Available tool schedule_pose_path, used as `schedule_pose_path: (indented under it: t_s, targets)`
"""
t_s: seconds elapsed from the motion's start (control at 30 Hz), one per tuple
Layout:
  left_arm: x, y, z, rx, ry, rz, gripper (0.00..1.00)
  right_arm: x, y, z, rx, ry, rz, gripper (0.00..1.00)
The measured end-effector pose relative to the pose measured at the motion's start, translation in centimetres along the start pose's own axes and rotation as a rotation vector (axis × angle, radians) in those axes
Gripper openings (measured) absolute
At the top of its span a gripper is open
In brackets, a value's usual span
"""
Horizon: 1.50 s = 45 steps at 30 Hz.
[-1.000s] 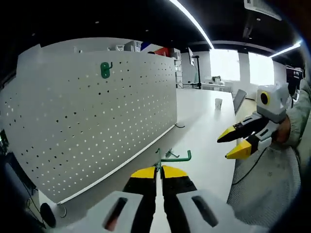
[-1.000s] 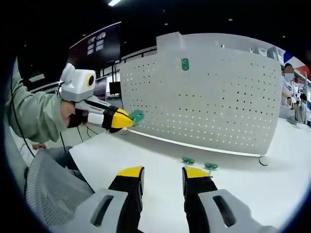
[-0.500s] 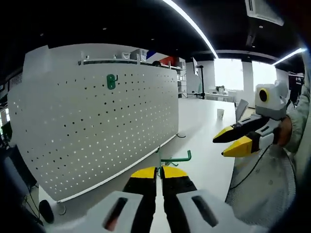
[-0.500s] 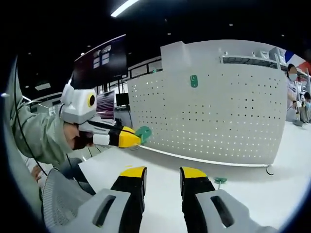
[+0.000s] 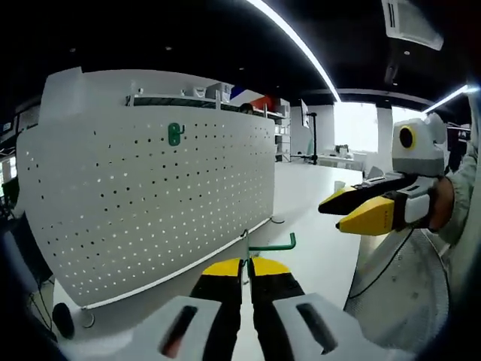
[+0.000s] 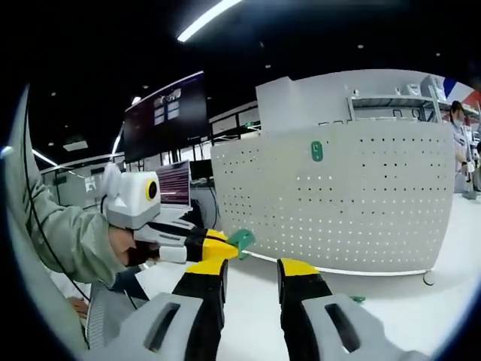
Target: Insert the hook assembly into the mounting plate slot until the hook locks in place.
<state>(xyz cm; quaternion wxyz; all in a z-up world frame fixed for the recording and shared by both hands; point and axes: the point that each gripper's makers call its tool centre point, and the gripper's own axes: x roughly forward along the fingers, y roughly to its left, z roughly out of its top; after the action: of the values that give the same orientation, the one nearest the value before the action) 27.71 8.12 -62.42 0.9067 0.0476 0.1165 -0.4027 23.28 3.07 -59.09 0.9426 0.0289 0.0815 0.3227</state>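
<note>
In the left gripper view, the left gripper [image 5: 246,272] has its yellow-tipped jaws pressed together on the base of a green hook assembly [image 5: 264,245], whose thin stem rises just above the tips and bends into an arm reaching right with an upturned end. The held hook hangs over the white bench [image 5: 316,226], well apart from the white perforated mounting plate [image 5: 150,203], which stands upright along the left side of the bench. A second green hook [image 5: 175,134] is already seated in the plate near its top edge.

The right gripper [image 5: 353,213] shows at the right of the same view, held in a person's hand [image 5: 440,207] with a grey-green sleeve [image 5: 467,180]; its jaws are parted, with nothing between them.

In the right gripper view, the right gripper [image 6: 252,272] has its jaws spread and empty, pointing toward the mounting plate [image 6: 376,203] on the far side of the bench [image 6: 391,316]. The mounted green hook [image 6: 317,151] sits high on the plate. At the left, the left gripper [image 6: 218,247] carries the green hook assembly [image 6: 242,239] at its tips, near the plate's left end but not touching it. A small green piece [image 6: 356,299] lies on the bench just right of the right gripper's jaw. A dark monitor [image 6: 167,116] hangs in the background.
</note>
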Motion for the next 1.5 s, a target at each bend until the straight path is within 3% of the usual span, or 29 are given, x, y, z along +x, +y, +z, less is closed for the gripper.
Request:
schedule_pose_path:
  t_s: [0.83,0.97,1.07,1.5]
  targets:
    - [-0.7,-2.0,3.2,-0.060,-0.127,-0.047,0.03,1.5,1.1,2.4,0.087,-0.072,0.062,0.17]
    - [-0.8,-2.4,3.6,-0.061,-0.140,-0.056,0.03,1.5,1.2,2.9,0.153,-0.096,0.080,0.16]
    - [-0.9,-2.5,3.9,-0.063,-0.156,-0.056,0.03,1.6,1.2,2.9,0.142,-0.095,0.078,0.15]
    - [-1.3,-3.6,5.8,-0.073,-0.211,-0.083,0.03,1.6,1.4,4.0,0.250,-0.144,0.091,0.12]
